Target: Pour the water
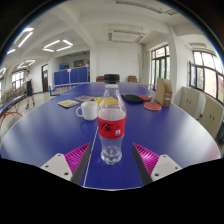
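Room: large, bright, office-like. Ceiling light panels (pixel 57 45) at upper left of the frame, tall windows (pixel 205 70) along the right side, a blue partition (pixel 70 76) at the far wall left of centre.

Desk (pixel 40 135): broad blue top, fills the middle band of the frame from left to right. A pale seam line runs down its surface toward the bottom centre, passing under the bottle.

Chairs (pixel 190 100): pale backs along the desk's right edge, right of centre.

Bottle (pixel 111 122): clear plastic, upright on the desk, centre of the frame. Red label around the middle, red cap on top. The lower body looks clear; liquid level cannot be told. It stands between the two fingers, with a visible gap at either side.

Jaws (pixel 111 158): wide open, gripping nothing. Pink pads (pixel 76 156) on the inner faces show at lower left and lower right of the bottle's base, neither touching it.

Mug (pixel 89 110): white, on the desk just left of the bottle and a little behind it.

Smaller items further back on the desk: a dark object (pixel 108 100) behind the bottle's neck, a reddish flat item (pixel 153 105) to the right, a yellowish flat item (pixel 67 103) to the left. Too small to name more closely.
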`<state>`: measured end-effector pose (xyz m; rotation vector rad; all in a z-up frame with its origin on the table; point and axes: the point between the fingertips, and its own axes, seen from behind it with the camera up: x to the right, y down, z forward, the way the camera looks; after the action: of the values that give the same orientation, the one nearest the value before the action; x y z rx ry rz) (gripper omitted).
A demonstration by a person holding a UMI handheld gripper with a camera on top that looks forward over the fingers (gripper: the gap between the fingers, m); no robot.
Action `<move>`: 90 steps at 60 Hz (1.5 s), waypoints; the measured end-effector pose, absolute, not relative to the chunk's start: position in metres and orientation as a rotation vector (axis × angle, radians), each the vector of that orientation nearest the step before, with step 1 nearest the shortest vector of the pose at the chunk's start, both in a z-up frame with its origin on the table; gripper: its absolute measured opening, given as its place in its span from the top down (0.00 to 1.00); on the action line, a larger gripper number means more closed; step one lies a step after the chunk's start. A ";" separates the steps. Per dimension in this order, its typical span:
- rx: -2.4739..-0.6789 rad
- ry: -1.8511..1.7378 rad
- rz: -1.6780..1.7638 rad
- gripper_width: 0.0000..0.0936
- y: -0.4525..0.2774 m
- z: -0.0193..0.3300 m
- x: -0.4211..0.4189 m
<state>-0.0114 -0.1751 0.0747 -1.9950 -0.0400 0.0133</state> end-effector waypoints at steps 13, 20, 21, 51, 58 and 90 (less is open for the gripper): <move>-1.890 0.032 -0.001 0.37 -0.099 0.079 -0.011; -1.842 0.032 -0.010 0.49 -0.093 0.083 -0.009; -1.838 0.033 -0.014 0.52 -0.090 0.082 -0.010; -1.843 -0.212 -0.608 0.63 -0.050 0.144 0.097; -1.734 -0.417 -0.927 0.63 -0.010 0.203 0.134; -0.784 -1.566 -1.715 0.63 0.189 0.278 -0.028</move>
<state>-0.0281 0.1893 0.2782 -0.7838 -1.5661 -1.7151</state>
